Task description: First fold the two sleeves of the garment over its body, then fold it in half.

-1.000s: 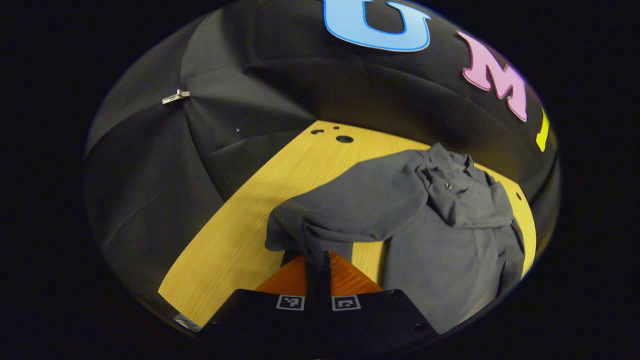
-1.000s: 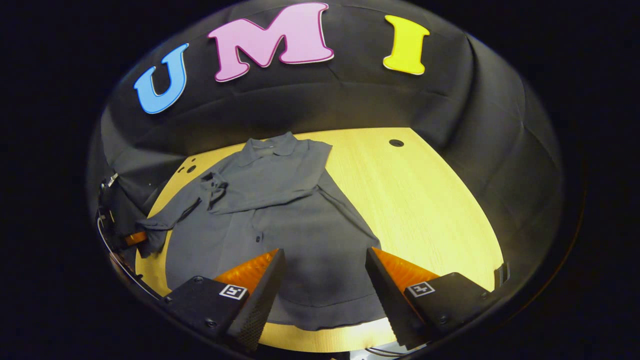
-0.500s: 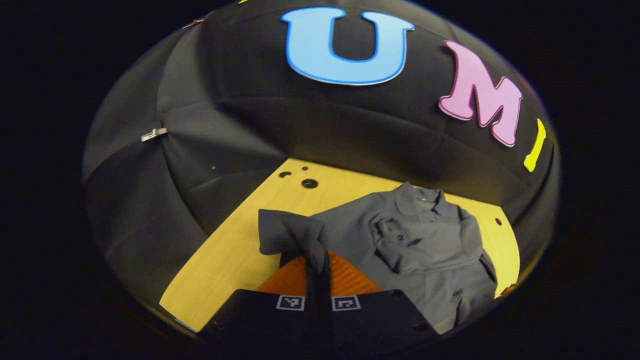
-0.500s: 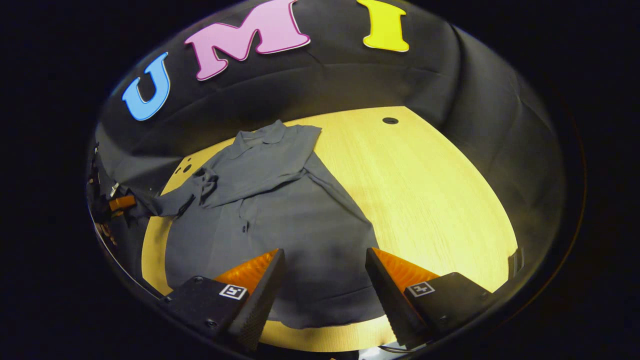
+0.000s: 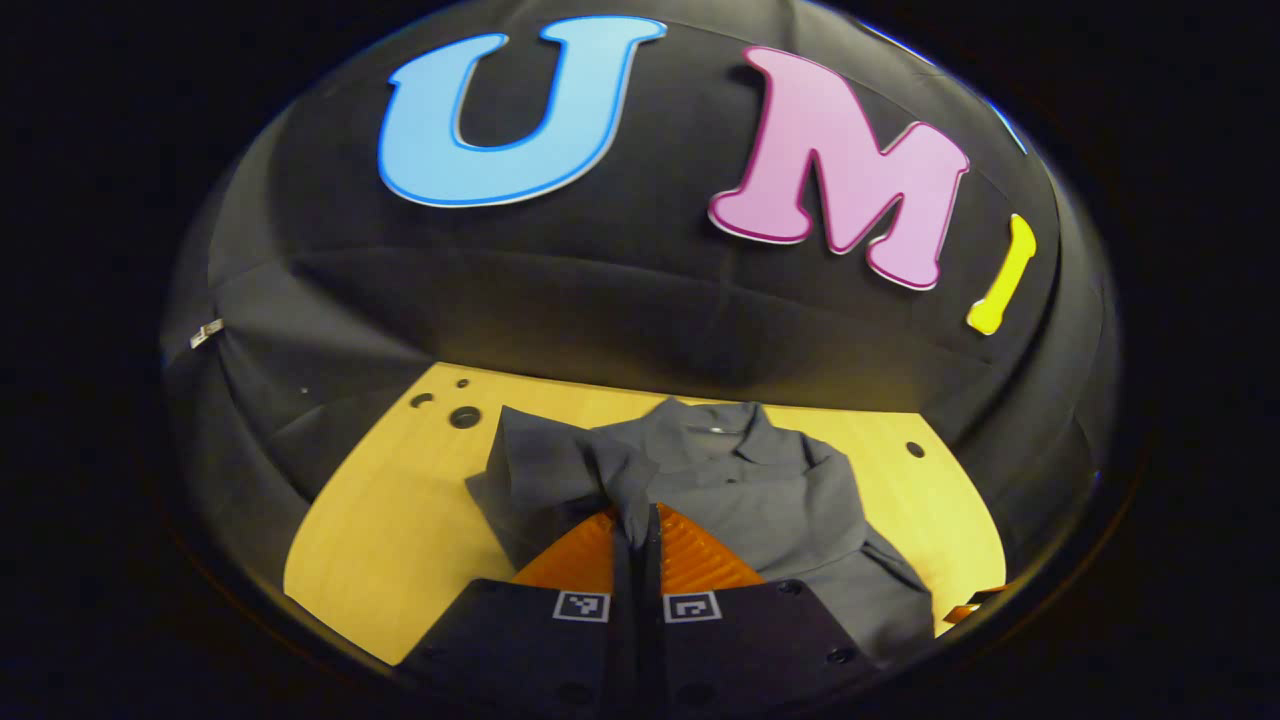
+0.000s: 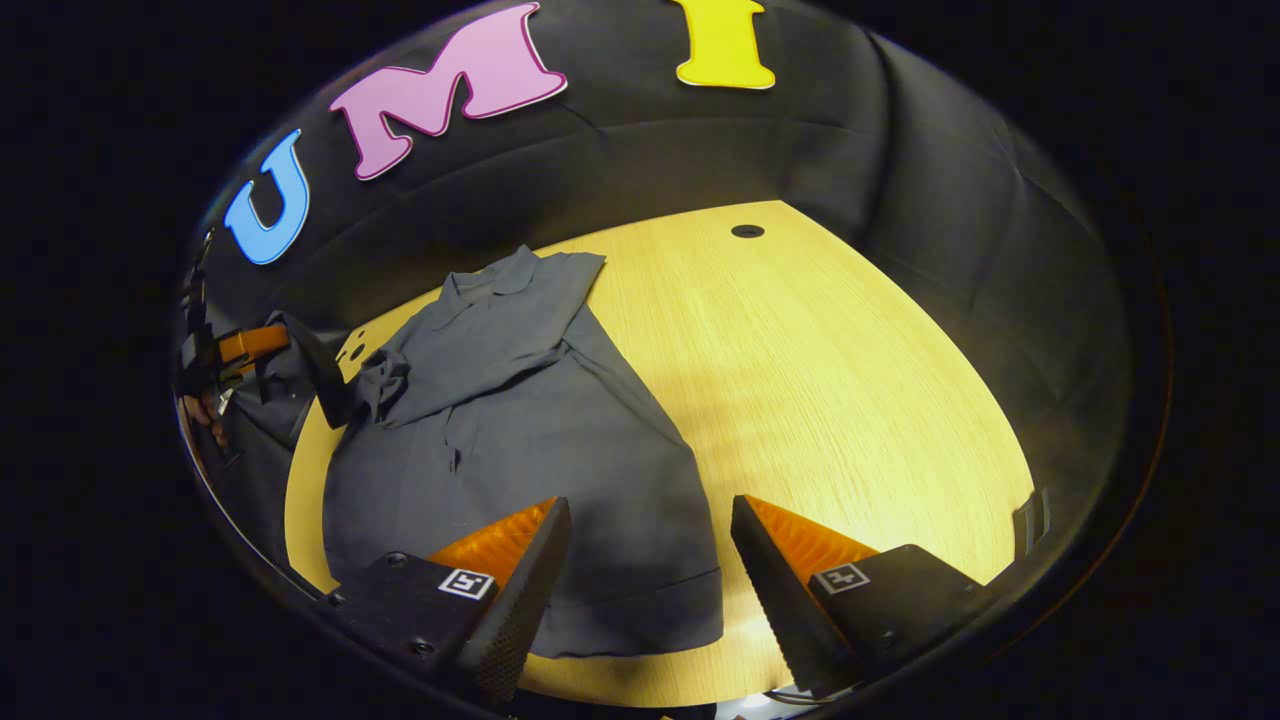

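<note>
A: Item one, largest: tabletop [image 6: 850, 380], pale wood, ahead of and beneath both tongs.

B: Item two: garment [image 6: 520, 440], grey collared shirt, lying flat on the tabletop, hem just ahead of the right tongs [image 6: 645, 560], collar farthest from them. One sleeve already lies across the chest.

A: Item three: the other sleeve [image 5: 560, 470], lifted off the tabletop, its cuff pinched in the left tongs [image 5: 637, 535], which are closed tight on the cloth.

B: Right tongs: spread wide, holding nothing, hovering over the hem.

A: Risk, as a judgement: the thin cuff could slip out mid-carry, or the sleeve could land bunched near the collar, spoiling the later half-fold.
</note>
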`<state>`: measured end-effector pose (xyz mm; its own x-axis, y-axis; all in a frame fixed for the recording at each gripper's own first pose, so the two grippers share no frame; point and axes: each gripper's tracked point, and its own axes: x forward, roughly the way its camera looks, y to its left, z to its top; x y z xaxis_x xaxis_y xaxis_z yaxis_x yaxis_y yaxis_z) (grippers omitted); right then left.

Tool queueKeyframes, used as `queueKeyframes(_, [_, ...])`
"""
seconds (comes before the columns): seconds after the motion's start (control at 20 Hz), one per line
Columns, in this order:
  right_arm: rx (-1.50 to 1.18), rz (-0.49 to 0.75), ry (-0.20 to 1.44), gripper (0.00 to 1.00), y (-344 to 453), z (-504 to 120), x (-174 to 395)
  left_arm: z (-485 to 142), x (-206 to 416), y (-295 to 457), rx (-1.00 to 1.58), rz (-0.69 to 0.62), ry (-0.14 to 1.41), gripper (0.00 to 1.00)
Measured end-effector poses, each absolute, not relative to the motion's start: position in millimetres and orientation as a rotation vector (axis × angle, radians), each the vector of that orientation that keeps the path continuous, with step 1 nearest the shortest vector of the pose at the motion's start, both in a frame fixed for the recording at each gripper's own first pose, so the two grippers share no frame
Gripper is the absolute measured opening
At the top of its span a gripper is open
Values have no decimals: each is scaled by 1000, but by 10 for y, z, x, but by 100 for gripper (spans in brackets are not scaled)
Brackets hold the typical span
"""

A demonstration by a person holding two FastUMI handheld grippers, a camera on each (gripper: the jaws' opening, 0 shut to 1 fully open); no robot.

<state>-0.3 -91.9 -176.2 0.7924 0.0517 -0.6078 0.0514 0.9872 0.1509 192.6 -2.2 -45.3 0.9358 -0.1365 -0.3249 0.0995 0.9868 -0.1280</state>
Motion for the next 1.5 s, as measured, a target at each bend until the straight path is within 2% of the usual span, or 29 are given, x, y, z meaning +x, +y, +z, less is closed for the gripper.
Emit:
queueKeyframes(0.6, [186,26,702,99,-1132,-1909,-10,-726,2243,-1811,-46,-418,414,5])
queueKeyframes(0.95, [178,69,733,99,-1100,-1982,-16,-1014,2440,-2199,-32,-408,462,8])
queueKeyframes(1.1, [185,85,753,99,-1063,-2032,-24,-1118,2497,-2259,-30,-401,478,17])
queueKeyframes(1.15, [184,92,760,99,-1042,-2048,-21,-1113,2483,-2292,-39,-411,481,13])
queueKeyframes(1.4, [185,110,781,99,-959,-2079,-5,-1060,2351,-2217,-53,-415,466,76])
queueKeyframes(1.5, [184,100,783,99,-951,-2095,-1,-1028,2232,-1974,-35,-392,455,84])
